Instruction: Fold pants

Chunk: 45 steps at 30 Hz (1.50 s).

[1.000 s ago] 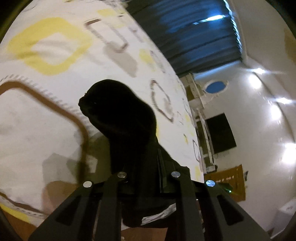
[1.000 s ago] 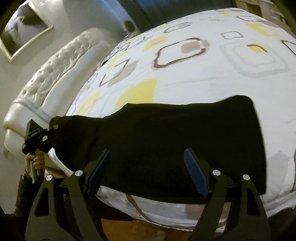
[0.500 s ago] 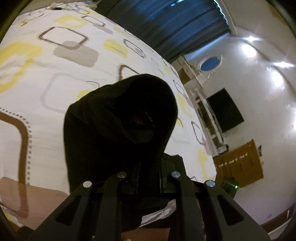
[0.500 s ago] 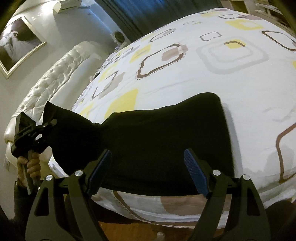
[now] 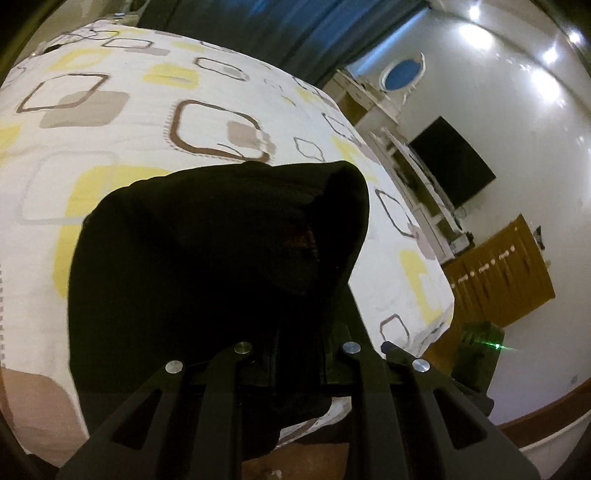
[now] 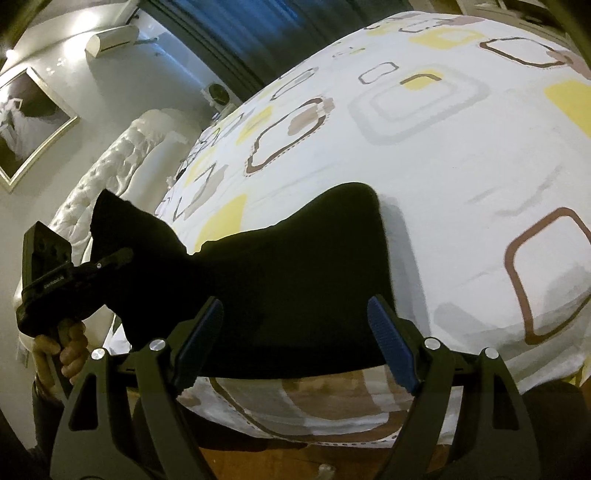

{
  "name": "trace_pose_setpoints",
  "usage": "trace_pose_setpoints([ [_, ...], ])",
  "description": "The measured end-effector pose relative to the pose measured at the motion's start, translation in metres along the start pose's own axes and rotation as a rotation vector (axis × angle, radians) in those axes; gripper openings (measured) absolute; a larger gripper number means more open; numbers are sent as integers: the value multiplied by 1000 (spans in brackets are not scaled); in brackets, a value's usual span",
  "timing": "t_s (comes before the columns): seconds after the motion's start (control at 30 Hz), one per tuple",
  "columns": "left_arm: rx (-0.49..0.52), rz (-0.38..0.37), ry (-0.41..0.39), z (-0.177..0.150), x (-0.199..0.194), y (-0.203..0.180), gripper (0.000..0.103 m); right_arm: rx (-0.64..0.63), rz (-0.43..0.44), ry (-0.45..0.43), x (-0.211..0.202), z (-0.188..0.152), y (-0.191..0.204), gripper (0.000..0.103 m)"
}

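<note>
1. The right wrist view takes in the black pants (image 6: 295,280) nearly whole, laid across the near edge of the bed (image 6: 443,147), and it also shows the left claw (image 6: 122,254) from outside, with the person's left hand (image 6: 66,339) on its handle. The left wrist view shows only a bunched hood of dark cloth filling the middle of the picture.
2. The left wrist view alone shows the room past the bed: a dark television (image 5: 452,168) on the wall, a wooden cabinet (image 5: 498,273) below it, and blue curtains (image 5: 295,29).
3. The left claw (image 5: 295,343) is clamped on one end of the pants (image 5: 221,266) — the cloth runs between its fingers and rises lifted off the bed (image 5: 184,122), higher than the rest of the garment.
4. The right claw (image 6: 295,332) stands wide open and holds nothing; its blue pads (image 6: 388,339) hover over the near edge of the pants, whether touching I cannot tell.
5. The pants' long axis runs left to right along the bed's edge — the raised end at the left claw, the other end lying flat on the bedspread, beyond the right claw's right finger.
</note>
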<state>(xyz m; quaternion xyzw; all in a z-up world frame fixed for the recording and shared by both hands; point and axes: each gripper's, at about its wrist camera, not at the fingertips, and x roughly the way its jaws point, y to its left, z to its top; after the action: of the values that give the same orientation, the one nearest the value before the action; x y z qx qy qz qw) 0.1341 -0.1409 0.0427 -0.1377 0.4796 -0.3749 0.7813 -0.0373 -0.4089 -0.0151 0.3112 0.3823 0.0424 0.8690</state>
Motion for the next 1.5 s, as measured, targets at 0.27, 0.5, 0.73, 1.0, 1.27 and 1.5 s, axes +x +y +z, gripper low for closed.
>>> trace_pose_setpoints([
  [0.27,50,-1,68,-2,50,-41,15,36,8,-27,-13,-1,-19,81],
  [0.5,84,25,136,-13,94,-64,15,73,8,-44,-23,-1,-38,81],
  [0.73,107,94,184,-23,129,-73,16,102,9,-50,-27,-4,-53,81],
  [1.0,120,154,212,-31,155,-73,17,124,8,-50,-28,-6,-62,81],
  [1.27,93,144,204,-31,160,-72,28,128,8,-46,-28,-4,-64,81],
  [1.5,108,77,153,-30,148,-87,57,126,6,-55,-31,-1,-63,81],
])
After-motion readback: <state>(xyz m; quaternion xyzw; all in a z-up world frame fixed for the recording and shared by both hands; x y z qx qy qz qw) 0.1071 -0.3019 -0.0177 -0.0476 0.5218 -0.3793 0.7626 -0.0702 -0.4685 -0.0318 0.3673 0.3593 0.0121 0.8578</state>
